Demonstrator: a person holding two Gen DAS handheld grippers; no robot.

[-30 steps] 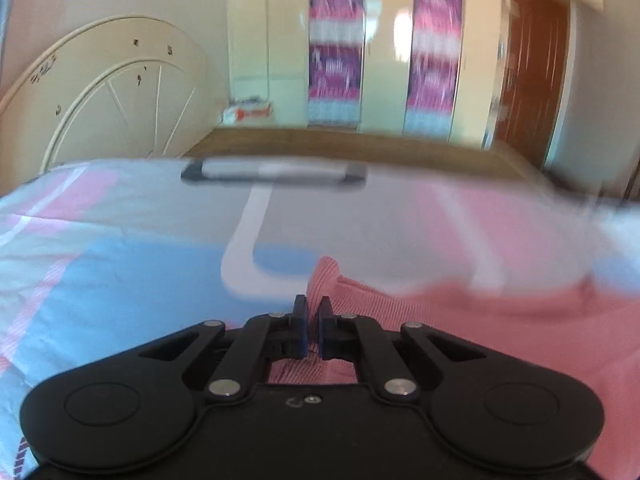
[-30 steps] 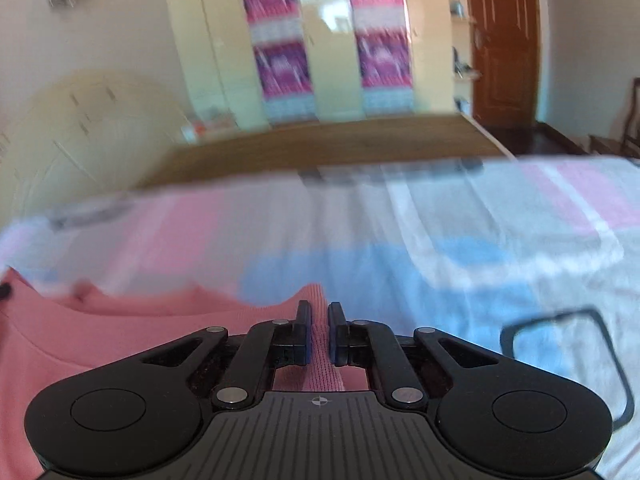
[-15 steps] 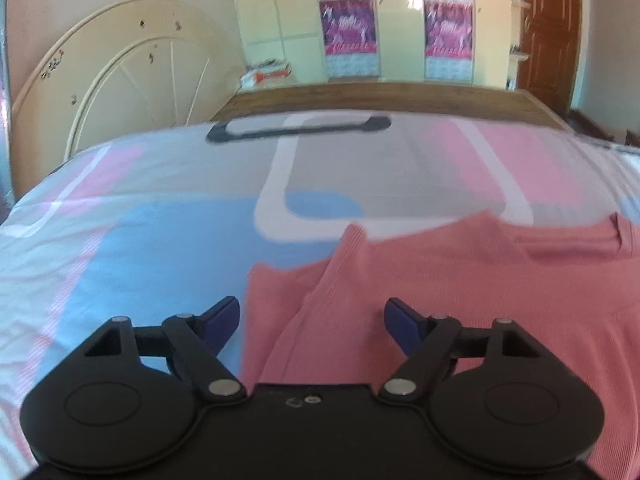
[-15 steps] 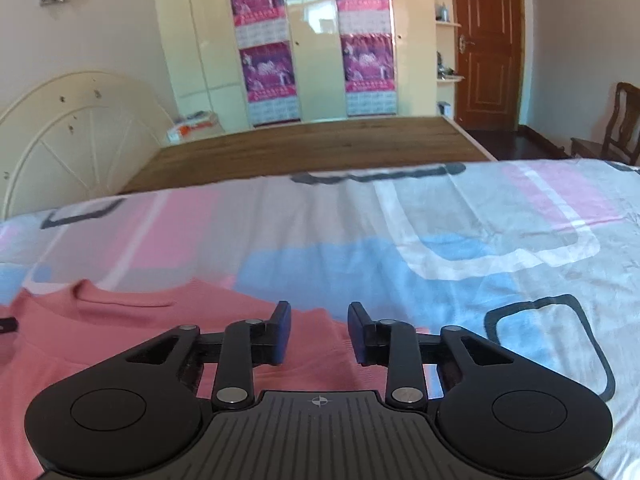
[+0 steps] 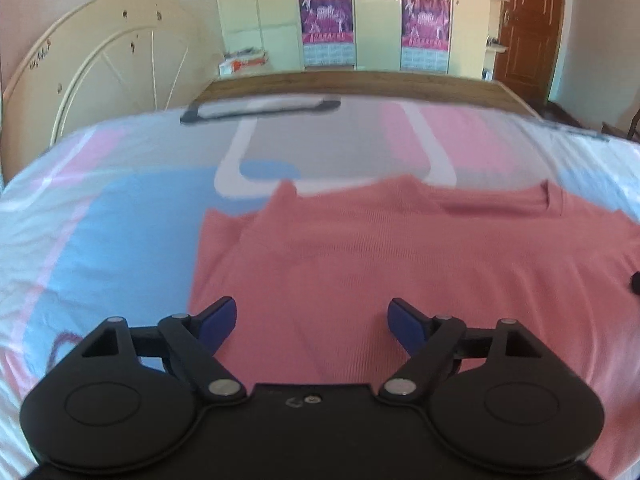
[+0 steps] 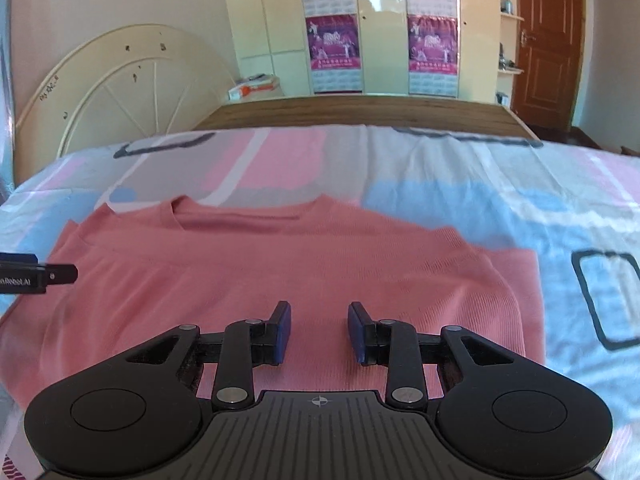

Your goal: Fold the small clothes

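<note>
A small pink knit top (image 5: 400,256) lies flat on the bed, neckline at the far side, sleeves folded in. It also shows in the right wrist view (image 6: 280,264). My left gripper (image 5: 311,322) is wide open and empty above the top's left part. My right gripper (image 6: 319,332) is open and empty above the top's right part. The tip of the left gripper (image 6: 36,278) shows at the left edge of the right wrist view.
The bed sheet (image 5: 120,220) has pink, blue, grey and white blocks. A cream arched headboard (image 5: 104,76) leans at the far left. A wooden bed frame edge (image 6: 360,112), wardrobe with posters (image 6: 380,28) and a brown door (image 6: 548,40) stand behind.
Both grippers were shut on the pink top's edges one second ago; they let go, opened, and pulled back. The top now lies flat on the bed.
</note>
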